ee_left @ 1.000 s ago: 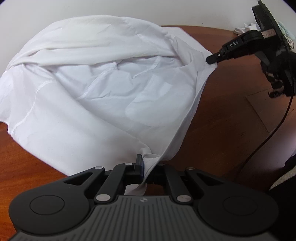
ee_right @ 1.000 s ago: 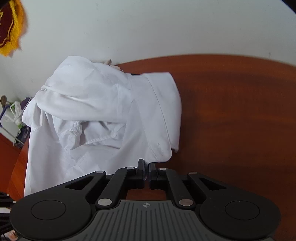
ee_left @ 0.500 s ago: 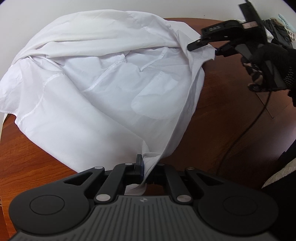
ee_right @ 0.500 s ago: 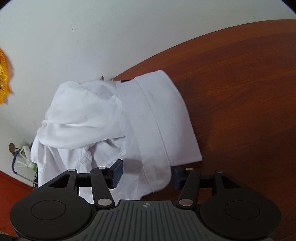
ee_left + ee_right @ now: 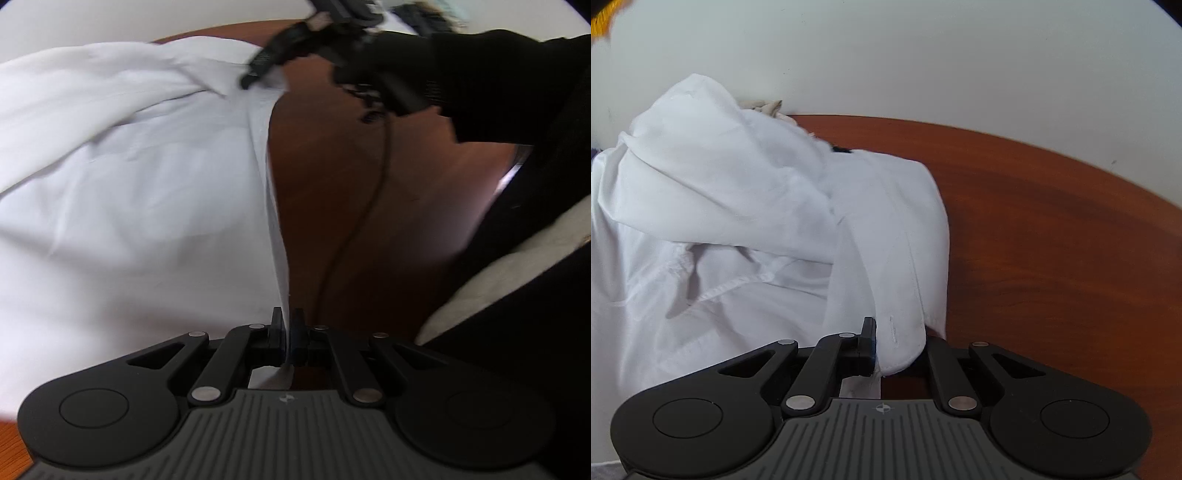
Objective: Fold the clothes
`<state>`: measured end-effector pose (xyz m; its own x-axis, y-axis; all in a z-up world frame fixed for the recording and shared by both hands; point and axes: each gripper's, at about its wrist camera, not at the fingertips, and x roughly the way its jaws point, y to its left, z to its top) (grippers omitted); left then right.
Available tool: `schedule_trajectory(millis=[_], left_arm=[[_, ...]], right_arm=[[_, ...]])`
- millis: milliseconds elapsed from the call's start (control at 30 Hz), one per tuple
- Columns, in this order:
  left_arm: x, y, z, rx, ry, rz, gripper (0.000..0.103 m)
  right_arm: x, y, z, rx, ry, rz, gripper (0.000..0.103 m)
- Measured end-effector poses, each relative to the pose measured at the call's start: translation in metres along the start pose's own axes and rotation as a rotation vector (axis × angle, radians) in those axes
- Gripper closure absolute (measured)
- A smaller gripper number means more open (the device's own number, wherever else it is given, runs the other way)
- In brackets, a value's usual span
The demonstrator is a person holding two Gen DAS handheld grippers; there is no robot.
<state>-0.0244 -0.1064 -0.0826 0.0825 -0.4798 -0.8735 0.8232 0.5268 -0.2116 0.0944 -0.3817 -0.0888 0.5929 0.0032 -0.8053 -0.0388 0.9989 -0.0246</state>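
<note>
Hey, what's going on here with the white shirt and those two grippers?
A person is folding a white shirt on a wooden table with a handheld gripper in each hand. The left gripper is shut on one edge of the fabric. The right gripper has just closed on a banded edge with a buttonhole. The cloth runs taut between the two grips, so the fold is only starting.

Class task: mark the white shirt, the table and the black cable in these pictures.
white shirt (image 5: 746,206): right wrist view, on the bunched cloth at its middle.
table (image 5: 1052,240): right wrist view, on bare wood right of the cloth.
black cable (image 5: 373,199): left wrist view, on its mid-length.
</note>
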Motion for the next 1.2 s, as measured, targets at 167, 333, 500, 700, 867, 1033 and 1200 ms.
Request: schedule_trajectory(millis=[167,333,500,700,867,1033,1200], left_arm=[[0.022,-0.012,0.032,-0.063,-0.018,-0.118,0.099],[0.045,-0.043,0.065,-0.083,-0.033,-0.175,0.099],[0.075,-0.088,0.104,-0.125,-0.061,-0.246,0.099],[0.116,-0.147,0.157,-0.148,-0.098,-0.288,0.099],[0.148,-0.177,0.203,-0.241,-0.157,-0.319,0.099],[0.175,-0.191,0.247,-0.317,-0.205,-0.346,0.099],[0.199,-0.196,0.285,-0.381,-0.241,-0.361,0.099]], right_arm=[[-0.009,-0.033,-0.001,-0.070,-0.008,-0.052,0.093],[-0.021,-0.074,0.001,-0.112,-0.016,-0.049,0.093],[-0.034,-0.122,0.002,-0.171,-0.025,-0.038,0.092],[-0.042,-0.180,0.003,-0.253,-0.035,-0.006,0.092],[-0.040,-0.236,0.015,-0.292,-0.035,-0.003,0.092],[-0.040,-0.299,0.035,-0.316,-0.023,-0.010,0.092],[-0.042,-0.350,0.061,-0.359,-0.037,-0.025,0.092]])
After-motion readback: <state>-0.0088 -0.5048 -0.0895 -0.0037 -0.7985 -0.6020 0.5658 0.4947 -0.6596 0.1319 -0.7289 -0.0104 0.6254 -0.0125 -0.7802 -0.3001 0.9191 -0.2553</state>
